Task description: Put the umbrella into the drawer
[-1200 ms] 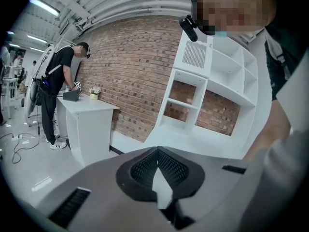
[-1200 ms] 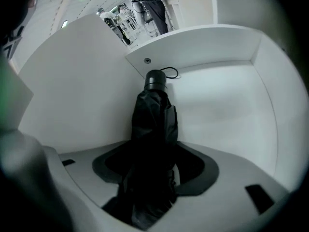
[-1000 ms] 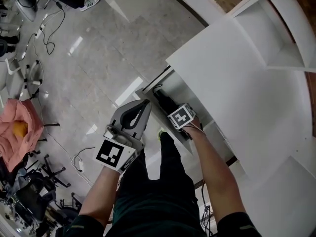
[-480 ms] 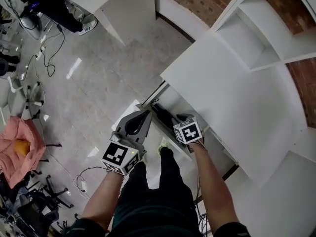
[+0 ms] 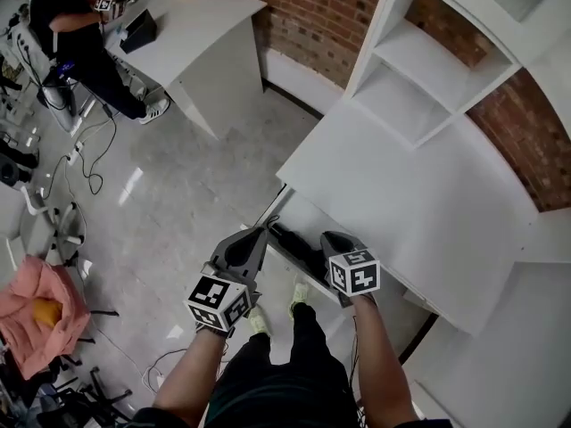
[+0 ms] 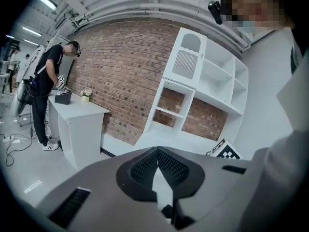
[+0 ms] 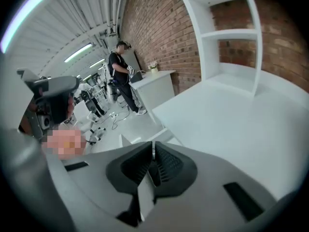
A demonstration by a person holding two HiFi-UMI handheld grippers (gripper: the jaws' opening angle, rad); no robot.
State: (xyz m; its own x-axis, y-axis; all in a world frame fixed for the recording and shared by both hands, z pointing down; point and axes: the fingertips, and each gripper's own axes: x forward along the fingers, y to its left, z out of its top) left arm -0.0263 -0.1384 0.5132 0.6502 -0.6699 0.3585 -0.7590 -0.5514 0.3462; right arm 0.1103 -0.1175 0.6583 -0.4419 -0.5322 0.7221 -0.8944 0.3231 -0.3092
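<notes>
— Jaws on your right gripper (image 7: 153,148) have just been closing and now meet tip to tip, with nothing between them. Your left gripper (image 6: 158,151) is pinched together as well, and it is empty too.

— So where is the umbrella?

— Your umbrella (image 5: 290,239), the black folded one, lies inside the open drawer (image 5: 312,217) under the white tabletop (image 5: 401,168), free of both grippers.

— Which step does that make it?

— As I read it, the placing looks done and you stand clear of the umbrella. If anything is left, it is shutting the drawer. You would set closed jaws against its front and push level, after checking that the umbrella does not stick up over the rim.

— And your pose?

— Both forearms (image 5: 375,355) reach forward from the bottom of the head view. Your right gripper hangs just above the drawer's near end, tilted downward. Your left one sits beside the drawer front, over the floor (image 5: 178,176), pointing nearly level toward the brick wall (image 6: 116,71) and shelves (image 6: 203,81).
</notes>
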